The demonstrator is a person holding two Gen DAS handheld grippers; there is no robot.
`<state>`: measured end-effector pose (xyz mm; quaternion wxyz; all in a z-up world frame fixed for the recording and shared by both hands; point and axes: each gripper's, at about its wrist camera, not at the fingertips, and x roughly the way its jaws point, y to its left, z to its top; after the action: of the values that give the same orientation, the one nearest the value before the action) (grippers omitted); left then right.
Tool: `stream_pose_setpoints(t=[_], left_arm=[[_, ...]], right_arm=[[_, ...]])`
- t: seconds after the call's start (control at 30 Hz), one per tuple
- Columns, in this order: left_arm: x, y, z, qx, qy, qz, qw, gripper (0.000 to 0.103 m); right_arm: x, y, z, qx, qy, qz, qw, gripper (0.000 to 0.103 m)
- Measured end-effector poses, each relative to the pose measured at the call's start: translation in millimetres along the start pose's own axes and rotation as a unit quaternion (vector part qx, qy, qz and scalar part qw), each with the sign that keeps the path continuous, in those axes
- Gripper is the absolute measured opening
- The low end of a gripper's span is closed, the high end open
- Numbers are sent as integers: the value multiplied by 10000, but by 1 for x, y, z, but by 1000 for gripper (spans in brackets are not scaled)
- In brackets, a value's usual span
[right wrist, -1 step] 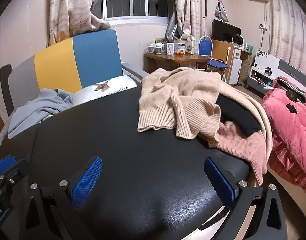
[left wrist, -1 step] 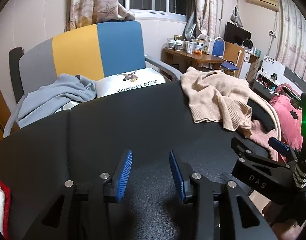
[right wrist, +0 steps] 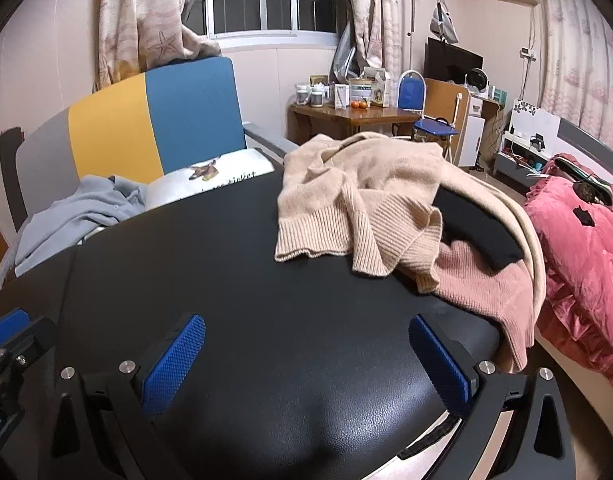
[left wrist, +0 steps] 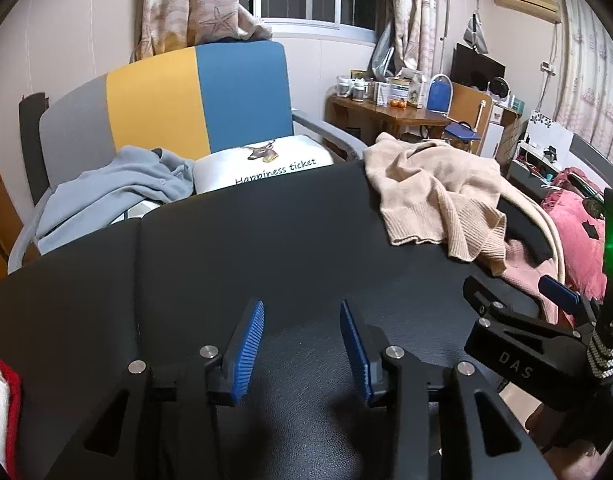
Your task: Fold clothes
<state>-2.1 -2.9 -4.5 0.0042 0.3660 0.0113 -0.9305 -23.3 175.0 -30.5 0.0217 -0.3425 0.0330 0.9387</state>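
Hovered empty over black table (right wrist: 246, 280): left gripper (left wrist: 302, 344) partly spread, right gripper (right wrist: 306, 356) spread wide. Beige sweater (right wrist: 366, 200) heaped at table's far right. Folding likely unstarted; next, probably reach and pinch its hem

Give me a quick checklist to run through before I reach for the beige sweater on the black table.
1. Left gripper empty, jaws apart: ok.
2. Right gripper empty, jaws wide apart: ok.
3. Bare stretch of black table between grippers and beige sweater: ok.
4. Beige sweater lying flat, ready to fold: not ok, it is crumpled in a heap.
5. Beige sweater free of other clothes: not ok, it overlaps a pink garment and a black garment.
6. Whether the beige sweater is tangled with those two: cannot tell.
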Motion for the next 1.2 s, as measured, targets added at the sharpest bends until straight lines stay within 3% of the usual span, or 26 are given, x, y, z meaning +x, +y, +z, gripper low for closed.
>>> stream_pose_setpoints(t=[0.4,0.6,0.73,0.87,0.93,1.07,1.13,1.2], left_arm=[[30,17,-20,-203,494,86,9985,40],[57,35,-52,-256,1083,-109,9937,40],[74,49,-75,-333,1418,-98,9893,40],[79,61,-86,-258,1397,119,9898,40],[78,64,-87,-225,1382,150,9900,42],[77,73,-89,-182,1382,191,9901,56],[78,77,-91,-189,1403,246,9896,70],[83,82,-91,-375,1508,319,9873,92]], right_arm=[[24,12,-25,-381,391,34,9985,103],[36,0,-41,7,625,840,9945,103],[51,-24,-39,676,810,1615,9812,103],[71,-48,-8,906,583,2090,9720,103],[81,-53,15,706,400,2051,9754,103],[114,-56,76,315,225,1834,9823,103],[134,-57,106,176,112,1735,9846,103],[165,-57,135,269,164,1572,9871,103]])
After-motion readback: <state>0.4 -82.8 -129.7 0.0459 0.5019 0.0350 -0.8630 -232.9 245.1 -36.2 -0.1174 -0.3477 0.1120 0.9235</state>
